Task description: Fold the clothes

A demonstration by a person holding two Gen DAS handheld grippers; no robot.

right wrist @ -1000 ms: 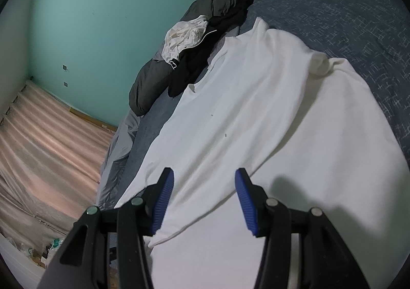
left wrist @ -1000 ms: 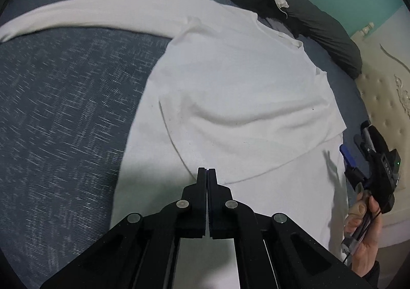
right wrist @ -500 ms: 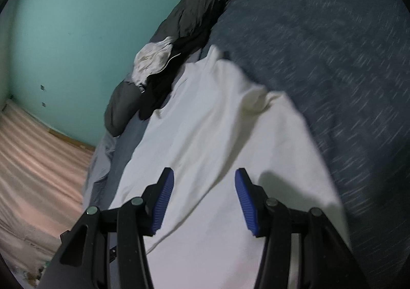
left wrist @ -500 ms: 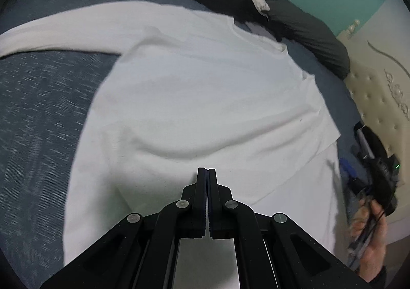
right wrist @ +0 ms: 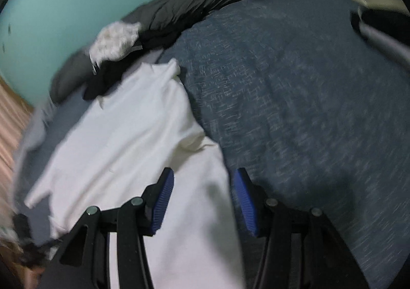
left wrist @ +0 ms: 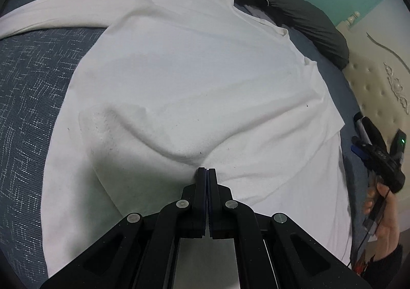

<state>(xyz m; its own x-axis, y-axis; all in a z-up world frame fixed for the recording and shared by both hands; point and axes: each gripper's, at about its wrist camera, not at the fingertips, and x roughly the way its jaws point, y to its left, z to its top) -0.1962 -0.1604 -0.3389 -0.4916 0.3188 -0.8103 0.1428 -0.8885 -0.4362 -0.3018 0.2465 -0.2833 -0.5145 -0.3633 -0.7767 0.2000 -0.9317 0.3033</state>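
White shirt (left wrist: 194,78) spread on the bed (left wrist: 28,89) ahead of my left gripper (left wrist: 206,172), jaws closed, seemingly pinching its folded-over layer. Right gripper (right wrist: 203,196) half open, empty, over the shirt's edge. One fold in; long sleeve left.

no readable text, no labels, no brands, no numbers

The right wrist view is smeared by motion, so the bed (right wrist: 294,109) pattern and the pale bundle (right wrist: 115,40) lose detail. In the left wrist view the shirt (left wrist: 192,78) sleeve runs off the left edge, and the hand (left wrist: 384,222) is cut by the rim
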